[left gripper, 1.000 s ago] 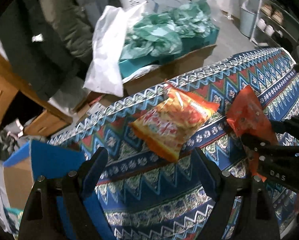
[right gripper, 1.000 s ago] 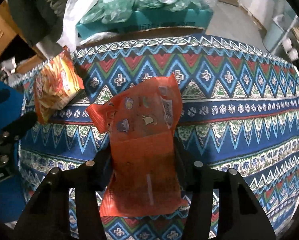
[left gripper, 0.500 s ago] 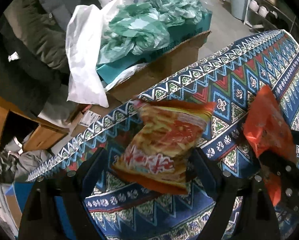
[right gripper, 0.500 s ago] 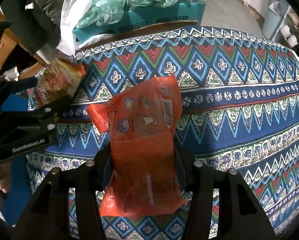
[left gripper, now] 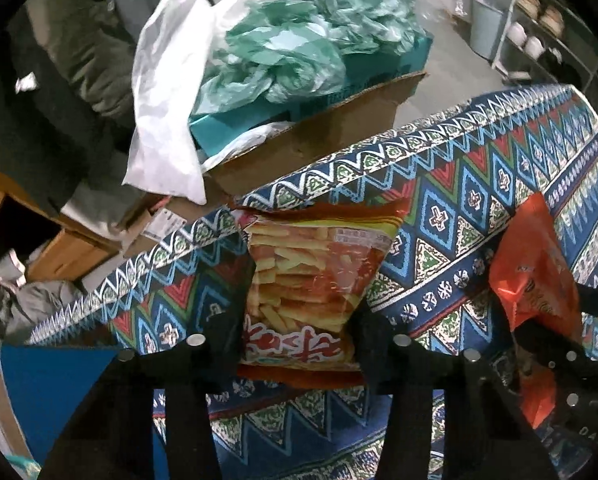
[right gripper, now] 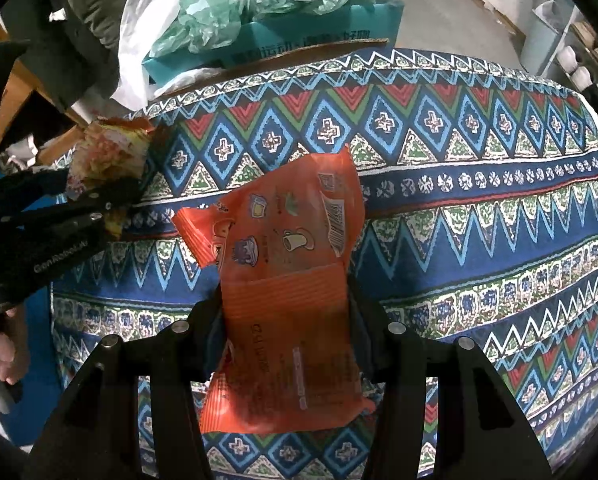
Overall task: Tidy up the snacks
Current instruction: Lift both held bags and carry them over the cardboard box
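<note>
Early stage: left tongs (left gripper: 299, 336) closing on the fries bag (left gripper: 311, 280), right tongs (right gripper: 285, 300) gripping the orange packet (right gripper: 291, 280); neither stowed yet.

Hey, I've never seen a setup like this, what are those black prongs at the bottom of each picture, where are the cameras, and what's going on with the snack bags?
No robot here: a person holds a handheld two-finger gripper in each hand. Each gripper carries a fisheye camera looking forward along its fingers, so the black prongs are that gripper's own fingers.

The left wrist view shows the left gripper with its jaws closing on a fries bag that sits between the fingers. The right wrist view shows the right gripper shut on an orange bag. Each gripper also appears at the edge of the other's picture.

Both bags are at a surface covered by a patterned cloth; whether they are lifted off it I cannot tell. Behind it stands a cardboard box with green plastic piled on top.
</note>
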`<state>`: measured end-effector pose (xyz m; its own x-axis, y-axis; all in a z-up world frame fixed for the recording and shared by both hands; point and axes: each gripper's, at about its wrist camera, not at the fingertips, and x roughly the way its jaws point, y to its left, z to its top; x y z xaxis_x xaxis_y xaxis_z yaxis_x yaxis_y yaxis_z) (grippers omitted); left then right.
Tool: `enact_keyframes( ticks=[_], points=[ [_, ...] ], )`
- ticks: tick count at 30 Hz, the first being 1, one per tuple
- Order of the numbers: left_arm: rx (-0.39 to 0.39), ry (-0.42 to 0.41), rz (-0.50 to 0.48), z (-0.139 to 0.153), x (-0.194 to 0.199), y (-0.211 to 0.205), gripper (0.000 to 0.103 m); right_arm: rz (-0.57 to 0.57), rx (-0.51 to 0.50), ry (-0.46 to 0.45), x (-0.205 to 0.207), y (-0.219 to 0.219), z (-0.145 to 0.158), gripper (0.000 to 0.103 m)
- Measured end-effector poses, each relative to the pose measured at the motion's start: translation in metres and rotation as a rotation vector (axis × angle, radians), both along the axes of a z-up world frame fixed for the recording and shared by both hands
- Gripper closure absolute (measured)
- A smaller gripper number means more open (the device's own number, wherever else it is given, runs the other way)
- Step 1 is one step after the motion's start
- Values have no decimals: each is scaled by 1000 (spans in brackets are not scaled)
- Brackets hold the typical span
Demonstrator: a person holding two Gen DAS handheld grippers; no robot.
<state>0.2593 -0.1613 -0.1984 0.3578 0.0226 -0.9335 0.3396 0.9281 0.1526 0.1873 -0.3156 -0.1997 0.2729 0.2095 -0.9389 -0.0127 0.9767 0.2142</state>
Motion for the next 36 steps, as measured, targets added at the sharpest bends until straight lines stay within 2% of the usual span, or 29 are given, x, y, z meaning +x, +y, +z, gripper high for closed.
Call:
enact_keyframes(
  ticks=[13, 17, 24, 36],
  points=[
    [-68, -47, 113, 28, -43, 16, 59, 45, -66, -57, -10, 10, 26, 51],
    [-53, -86, 120, 42, -58, 19, 59, 55, -74, -74, -18, 10, 40, 51],
    [-111, -101, 192, 64, -82, 36, 59, 81, -83, -117, -30, 14, 64, 51],
    [-137, -161, 264, 100, -128, 58, 59, 129, -85, -180, -56, 31, 104, 51]
  ],
)
